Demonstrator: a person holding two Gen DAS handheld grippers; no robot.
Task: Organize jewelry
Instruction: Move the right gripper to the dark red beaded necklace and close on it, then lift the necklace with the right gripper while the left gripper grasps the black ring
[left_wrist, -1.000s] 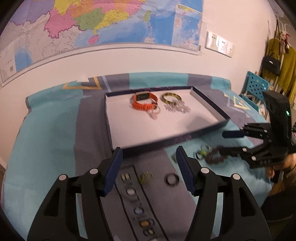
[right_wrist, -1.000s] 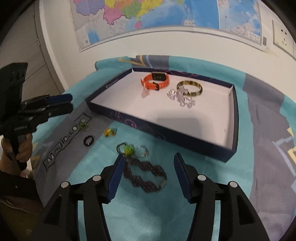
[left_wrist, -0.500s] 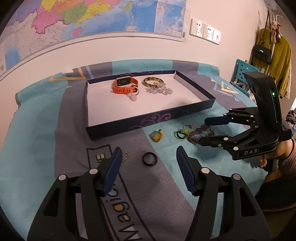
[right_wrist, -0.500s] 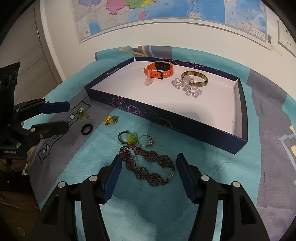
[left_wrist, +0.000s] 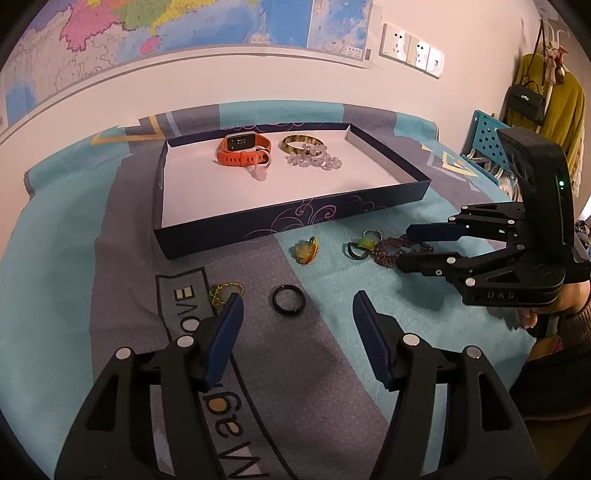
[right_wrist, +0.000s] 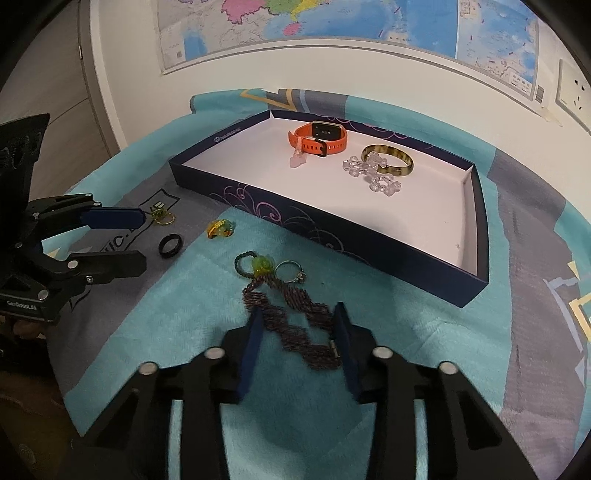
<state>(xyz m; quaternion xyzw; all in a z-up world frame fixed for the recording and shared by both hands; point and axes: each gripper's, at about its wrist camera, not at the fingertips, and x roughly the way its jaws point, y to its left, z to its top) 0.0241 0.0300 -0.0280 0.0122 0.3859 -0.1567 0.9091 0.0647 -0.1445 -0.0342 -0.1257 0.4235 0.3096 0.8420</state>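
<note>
A dark beaded bracelet (right_wrist: 295, 317) lies flat on the teal cloth between the fingers of my right gripper (right_wrist: 299, 321). Its jaws are closing around the bracelet, which is not lifted. From the left wrist view, that right gripper (left_wrist: 404, 247) is low over the same bracelet (left_wrist: 388, 249). My left gripper (left_wrist: 295, 299) hovers open just above a black ring (left_wrist: 288, 301), with nothing in it. The navy tray (left_wrist: 295, 218) behind holds an orange watch (left_wrist: 242, 149), a tortoiseshell bangle (left_wrist: 301, 142) and a clear crystal bracelet (left_wrist: 314, 160).
Loose on the cloth are a yellow ring (left_wrist: 306, 251), a green-topped ring (left_wrist: 358, 247), a silver ring (right_wrist: 290, 271) and a gold ring (left_wrist: 223, 290). A wall with a map stands behind the tray. A person's hand (left_wrist: 569, 299) holds the right gripper.
The left gripper has drawn back from the tray and sunk over the black ring. The right gripper has come down onto the beaded bracelet and its fingers have narrowed around it.
</note>
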